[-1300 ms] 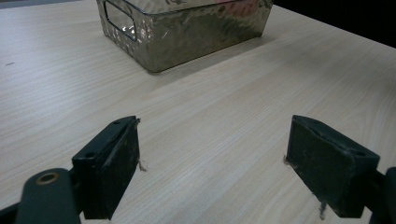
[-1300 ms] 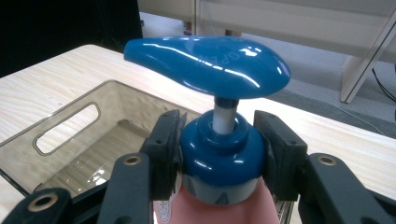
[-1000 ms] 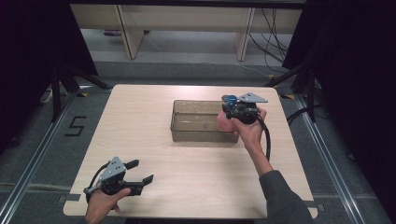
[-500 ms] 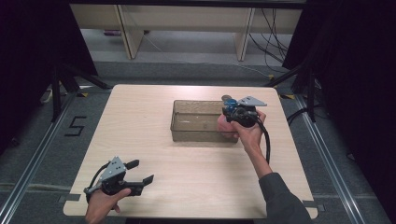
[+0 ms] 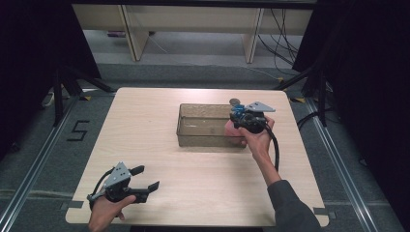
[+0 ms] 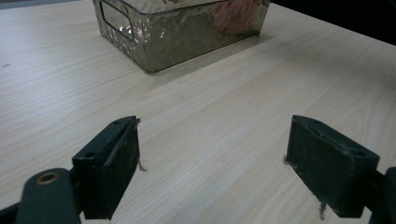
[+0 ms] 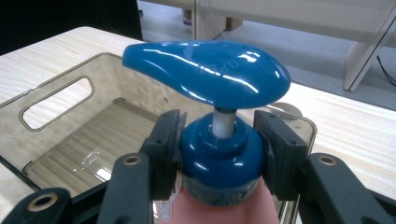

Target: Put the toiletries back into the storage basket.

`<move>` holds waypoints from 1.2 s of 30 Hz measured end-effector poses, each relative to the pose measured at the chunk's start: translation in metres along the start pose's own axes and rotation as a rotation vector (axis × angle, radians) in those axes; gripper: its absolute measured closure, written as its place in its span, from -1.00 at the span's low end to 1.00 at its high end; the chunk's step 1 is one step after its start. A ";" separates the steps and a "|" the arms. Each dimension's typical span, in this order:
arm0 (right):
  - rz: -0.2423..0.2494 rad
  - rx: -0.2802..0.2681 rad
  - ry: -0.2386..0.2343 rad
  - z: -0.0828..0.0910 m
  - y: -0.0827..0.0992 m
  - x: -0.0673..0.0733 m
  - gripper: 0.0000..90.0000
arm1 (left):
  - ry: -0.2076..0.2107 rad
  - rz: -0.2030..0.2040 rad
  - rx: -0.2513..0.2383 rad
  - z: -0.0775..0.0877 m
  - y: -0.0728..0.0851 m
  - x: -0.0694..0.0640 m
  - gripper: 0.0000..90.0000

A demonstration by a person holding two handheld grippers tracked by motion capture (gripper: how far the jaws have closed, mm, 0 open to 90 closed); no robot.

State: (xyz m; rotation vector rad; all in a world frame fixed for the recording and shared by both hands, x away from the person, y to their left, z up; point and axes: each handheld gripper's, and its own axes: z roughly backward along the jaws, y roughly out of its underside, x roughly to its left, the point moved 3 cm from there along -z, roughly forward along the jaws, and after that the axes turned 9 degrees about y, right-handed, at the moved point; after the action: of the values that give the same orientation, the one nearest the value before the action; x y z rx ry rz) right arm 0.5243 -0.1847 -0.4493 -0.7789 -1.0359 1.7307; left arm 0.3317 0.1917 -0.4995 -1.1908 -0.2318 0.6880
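A pink pump bottle point(image 7: 217, 207) with a blue pump head point(image 7: 205, 72) stands upright at the right end of a clear smoky plastic bin point(image 5: 203, 126). My right gripper point(image 5: 241, 117) is shut on the bottle's blue collar point(image 7: 215, 154), one jaw on each side. Through the bin wall the bottle's pink body point(image 5: 233, 131) shows in the high view and in the left gripper view point(image 6: 233, 16). My left gripper point(image 5: 145, 182) rests low over the table's near left part, open with bare wood between its pads point(image 6: 114, 161). The bin point(image 6: 177, 28) lies ahead of it.
The light wooden table point(image 5: 159, 150) holds the bin near its middle right. A small round grey disc point(image 5: 235, 102) lies on the table just behind the bin. Shelving legs point(image 5: 254, 36) and cables stand on the floor beyond the far edge.
The right gripper with the bottle has sunk slightly lower into the bin's right end. The left gripper has stayed put.
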 end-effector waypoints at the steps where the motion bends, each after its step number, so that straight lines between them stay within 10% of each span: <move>1: -0.001 0.002 -0.001 0.001 0.000 0.000 0.19 | 0.001 0.001 0.000 0.000 0.000 0.000 -0.62; 4: 0.041 -0.020 0.002 -0.001 0.000 -0.003 0.19 | 0.003 0.001 0.003 0.000 0.000 -0.001 -0.62; 13: -0.058 -0.072 -0.010 0.004 -0.002 -0.003 -0.18 | 0.002 -0.002 0.013 0.000 0.001 0.000 -0.62; 36: -0.091 -0.078 -0.027 0.011 -0.002 -0.004 -0.39 | 0.010 -0.010 0.016 -0.001 0.001 -0.001 -0.62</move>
State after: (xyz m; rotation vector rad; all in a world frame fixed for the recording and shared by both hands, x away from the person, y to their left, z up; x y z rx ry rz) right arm 0.5173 -0.1910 -0.4427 -0.7477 -1.1452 1.6354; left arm 0.3311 0.1904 -0.5004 -1.1772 -0.2231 0.6738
